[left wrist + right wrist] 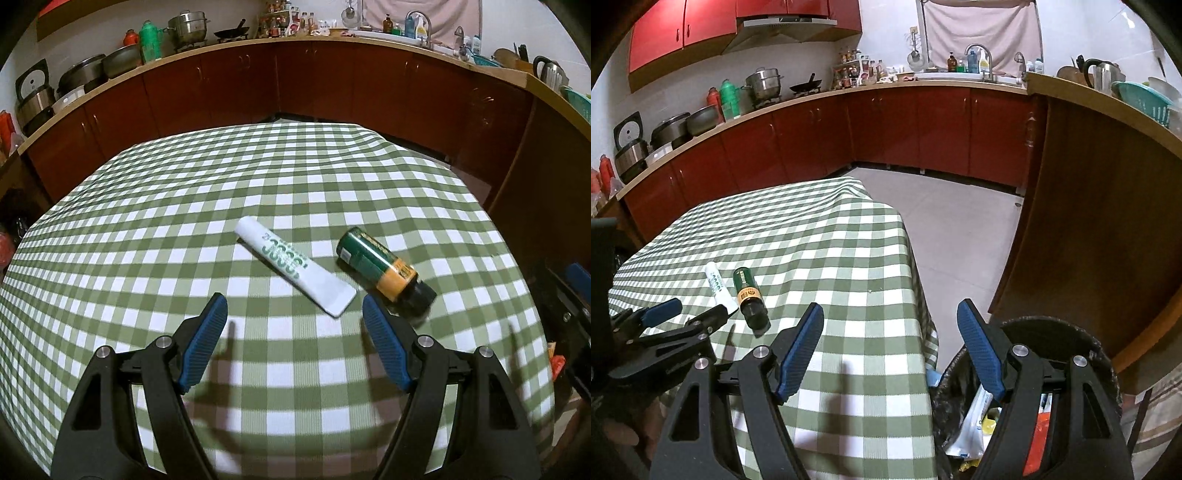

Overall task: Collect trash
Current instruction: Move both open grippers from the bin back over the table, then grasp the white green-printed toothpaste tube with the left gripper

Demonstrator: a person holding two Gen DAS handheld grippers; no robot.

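A white tube with green print point(293, 264) and a green and orange bottle with a black cap point(382, 271) lie side by side on the green checked tablecloth point(184, 221). My left gripper point(295, 306) is open and empty, just short of the tube's flat end. My right gripper point(891, 314) is open and empty, over the table's right edge and above a black-lined trash bin point(1082, 336) that holds wrappers. The right wrist view also shows the tube point(718, 286), the bottle point(749, 297) and the left gripper point(690, 310).
Dark red cabinets point(314, 81) with a crowded counter run behind the table. A wooden counter point(1089, 206) stands right of the bin. Grey floor tiles point(960, 229) lie between table and cabinets.
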